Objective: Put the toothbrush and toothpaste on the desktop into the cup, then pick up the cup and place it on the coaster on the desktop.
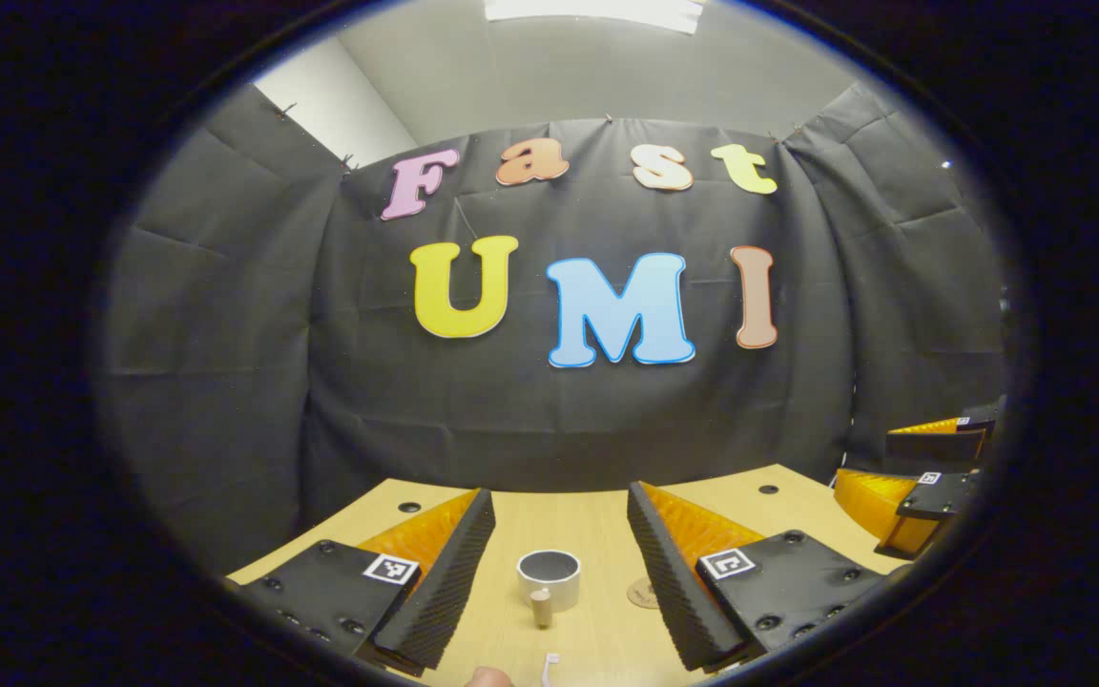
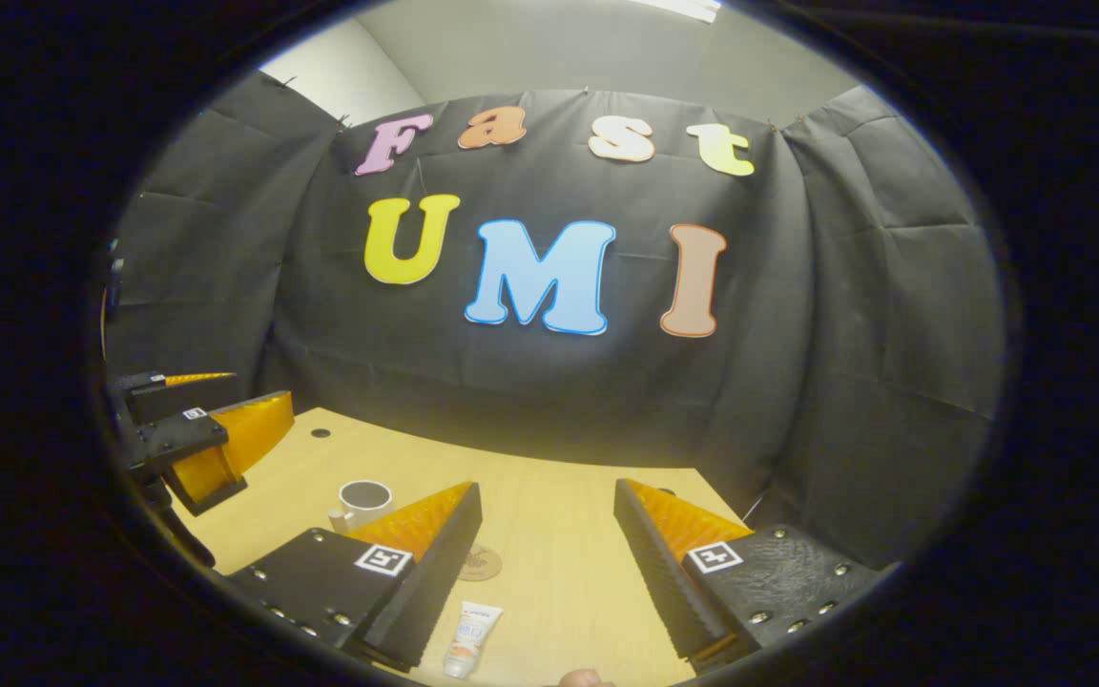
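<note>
Cup: white mug, dark inside, handle toward the camera, upright on the worktop.
Coaster: round, brown, just right of the cup.
Toothbrush: white, nearer than the cup.
Toothpaste: white tube, nearer than the coaster.
Left claw: open, empty.
Right claw: open, empty.

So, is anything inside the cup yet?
Nothing rises above the rim of the cup; its inside looks dark and its bottom is hidden. The toothbrush and toothpaste lie on the desktop.
</note>
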